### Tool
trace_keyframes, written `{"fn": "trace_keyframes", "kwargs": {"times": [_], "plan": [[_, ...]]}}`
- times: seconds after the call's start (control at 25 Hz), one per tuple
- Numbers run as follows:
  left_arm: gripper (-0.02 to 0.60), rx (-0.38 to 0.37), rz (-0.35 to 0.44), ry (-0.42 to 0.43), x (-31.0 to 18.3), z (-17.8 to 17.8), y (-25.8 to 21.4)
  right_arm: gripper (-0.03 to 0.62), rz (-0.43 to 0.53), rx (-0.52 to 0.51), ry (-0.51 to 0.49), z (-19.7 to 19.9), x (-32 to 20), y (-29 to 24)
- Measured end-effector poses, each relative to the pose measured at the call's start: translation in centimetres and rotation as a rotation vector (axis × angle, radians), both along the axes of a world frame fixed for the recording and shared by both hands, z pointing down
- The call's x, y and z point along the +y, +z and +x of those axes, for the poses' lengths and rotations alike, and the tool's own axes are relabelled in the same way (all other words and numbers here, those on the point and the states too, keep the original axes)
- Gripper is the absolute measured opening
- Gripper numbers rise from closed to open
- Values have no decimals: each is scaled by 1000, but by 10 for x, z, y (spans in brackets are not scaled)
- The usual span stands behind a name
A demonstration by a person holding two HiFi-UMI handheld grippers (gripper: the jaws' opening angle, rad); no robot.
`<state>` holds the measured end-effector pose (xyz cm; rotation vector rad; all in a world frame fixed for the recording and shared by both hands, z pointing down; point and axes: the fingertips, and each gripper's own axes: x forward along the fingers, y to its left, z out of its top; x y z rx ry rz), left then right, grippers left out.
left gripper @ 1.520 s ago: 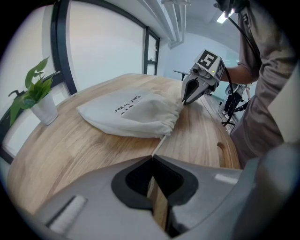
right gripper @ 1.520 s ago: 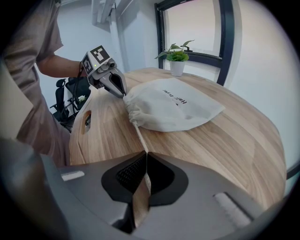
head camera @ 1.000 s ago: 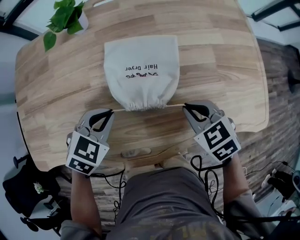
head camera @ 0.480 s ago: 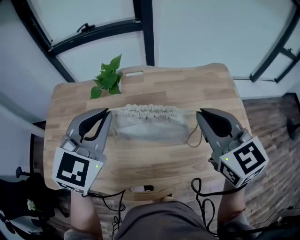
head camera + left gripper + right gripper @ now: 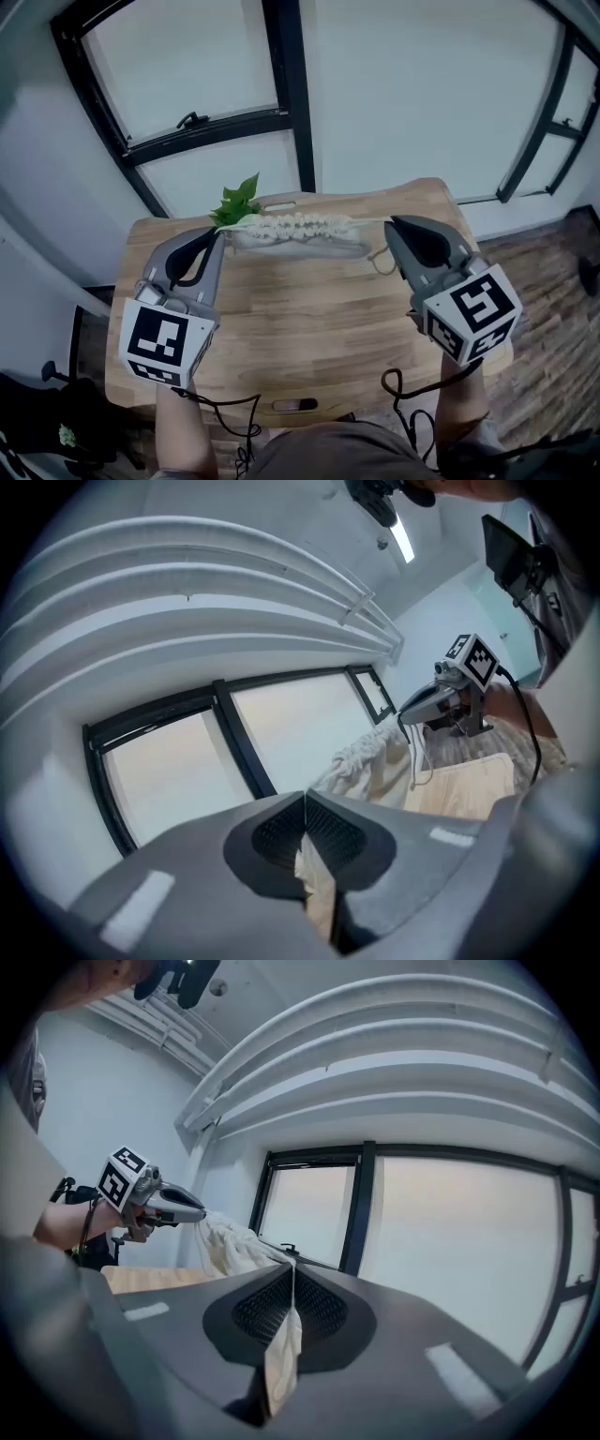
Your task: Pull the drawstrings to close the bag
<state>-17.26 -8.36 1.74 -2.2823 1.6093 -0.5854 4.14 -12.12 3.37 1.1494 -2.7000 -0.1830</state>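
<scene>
The beige cloth bag [image 5: 298, 232] hangs in the air between my two grippers, its gathered, puckered mouth on top and pulled tight into a ruffled band. My left gripper [image 5: 218, 236] is shut on the drawstring at the bag's left end. At the right end my right gripper [image 5: 392, 225] is shut on the other drawstring, and a loose loop of cord [image 5: 381, 262] dangles below it. In the left gripper view the shut jaws [image 5: 305, 803] pinch a beige strip, with the bag [image 5: 375, 761] beyond. The right gripper view shows the same: jaws [image 5: 293, 1274] shut, bag [image 5: 230, 1241] beyond.
A rounded wooden table [image 5: 309, 323] lies under the bag. A green leafy plant [image 5: 239, 200] stands at its far left edge. Black window frames [image 5: 289, 94] and a pale wall rise behind. Black cables [image 5: 403, 389] trail from the grippers near the person's body.
The bag lay flat on the table a second ago, mouth toward me. Both grippers have since lifted it by the drawstrings; the mouth is bunched tight and the view has tilted up.
</scene>
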Motion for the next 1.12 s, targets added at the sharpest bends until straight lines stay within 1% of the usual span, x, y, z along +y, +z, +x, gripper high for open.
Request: {"fn": "trace_keyframes", "kwargs": {"times": [0.32,0.68,0.88,1.12], "plan": [[5,22,8,-27,11,-3,-8,35,8,-9,2,1,4,-7],[5,-3,48,-10,28,-5,-16,35,37,-14,-10,-1,19,-13],[5,-16,41,-4,22,2,-21,35,27,-3,-14,2,10,-12],[5,-17,44,-6,36,-7,-16,35,38,-2,-12,-8,25,-7]]}}
